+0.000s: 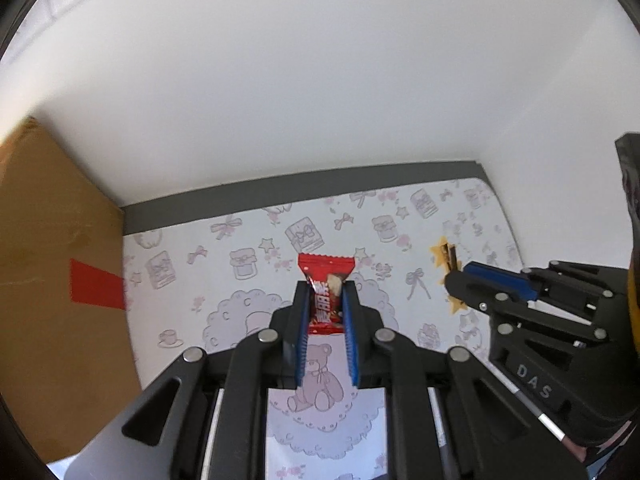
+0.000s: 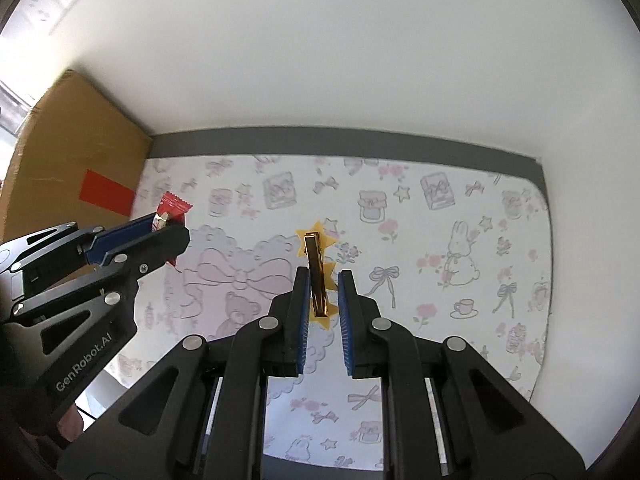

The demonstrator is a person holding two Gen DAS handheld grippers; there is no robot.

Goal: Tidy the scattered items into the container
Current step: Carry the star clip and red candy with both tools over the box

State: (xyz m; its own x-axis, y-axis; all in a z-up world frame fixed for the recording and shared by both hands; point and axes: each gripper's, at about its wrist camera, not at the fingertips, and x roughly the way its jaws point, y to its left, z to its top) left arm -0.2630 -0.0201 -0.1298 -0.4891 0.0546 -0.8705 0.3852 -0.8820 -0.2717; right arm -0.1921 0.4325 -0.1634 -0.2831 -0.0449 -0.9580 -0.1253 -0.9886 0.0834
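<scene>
My left gripper point(image 1: 326, 286) is shut on a red snack packet point(image 1: 326, 280) and holds it above the patterned mat point(image 1: 248, 264). The packet also shows in the right wrist view point(image 2: 173, 210), pinched between the left gripper's fingers. My right gripper point(image 2: 323, 278) straddles a yellow star-shaped hair clip with a gold metal bar point(image 2: 317, 276); the clip leans on the left pad and a gap shows at the right pad. In the left wrist view the right gripper point(image 1: 454, 280) sits at the clip point(image 1: 444, 256).
A brown cardboard box with a red tape patch point(image 1: 60, 264) stands at the left edge of the mat; it also shows in the right wrist view point(image 2: 72, 152). White walls and a dark grey strip point(image 1: 300, 188) bound the mat at the back and right.
</scene>
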